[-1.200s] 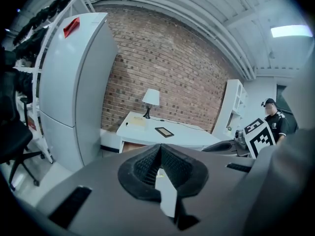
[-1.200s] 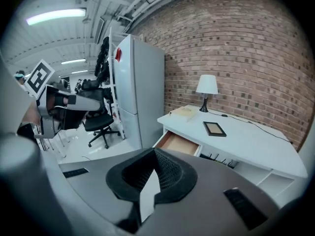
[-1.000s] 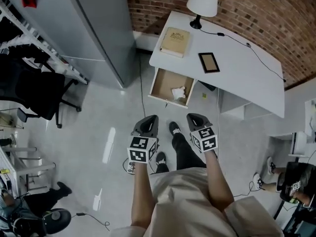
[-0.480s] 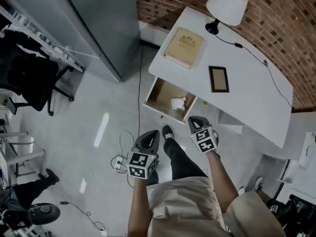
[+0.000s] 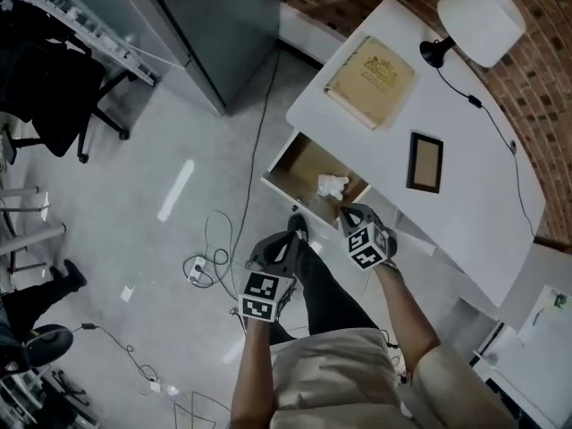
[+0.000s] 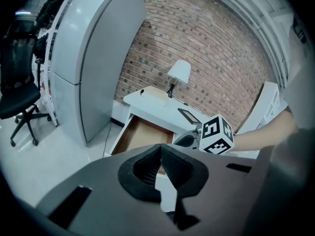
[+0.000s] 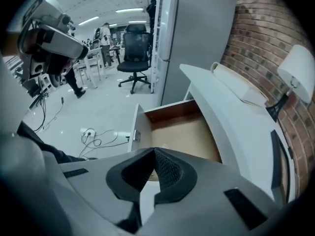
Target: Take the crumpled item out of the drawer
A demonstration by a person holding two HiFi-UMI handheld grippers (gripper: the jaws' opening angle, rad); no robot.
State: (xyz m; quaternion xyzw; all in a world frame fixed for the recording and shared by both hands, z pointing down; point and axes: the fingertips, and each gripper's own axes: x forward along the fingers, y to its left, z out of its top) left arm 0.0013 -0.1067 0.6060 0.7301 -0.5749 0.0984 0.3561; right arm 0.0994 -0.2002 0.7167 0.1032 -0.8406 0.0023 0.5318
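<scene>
A white crumpled item (image 5: 332, 186) lies near the front right of the open wooden drawer (image 5: 301, 164) under the white desk (image 5: 465, 208). My right gripper (image 5: 351, 212) points down at the drawer's front edge, just beside the item, jaws shut and empty. In the right gripper view the drawer (image 7: 183, 132) lies straight ahead of the right gripper (image 7: 153, 150), whose shut jaws hide the item. My left gripper (image 5: 277, 243) hangs lower left over the floor, shut with nothing in it. The left gripper view shows the left gripper (image 6: 161, 146), the drawer (image 6: 140, 134) and the right gripper's marker cube (image 6: 216, 134).
A tan book (image 5: 370, 70), a dark picture frame (image 5: 424, 162) and a white lamp (image 5: 487, 12) stand on the desk. A grey cabinet (image 5: 223, 25) stands left of the drawer. Cables and a power strip (image 5: 198, 266) lie on the floor. The person's dark legs are below the grippers.
Both grippers have sunk and moved toward the drawer. The right one has reached the drawer's front edge beside the crumpled item. The head camera has swung, shifting the desk right.
</scene>
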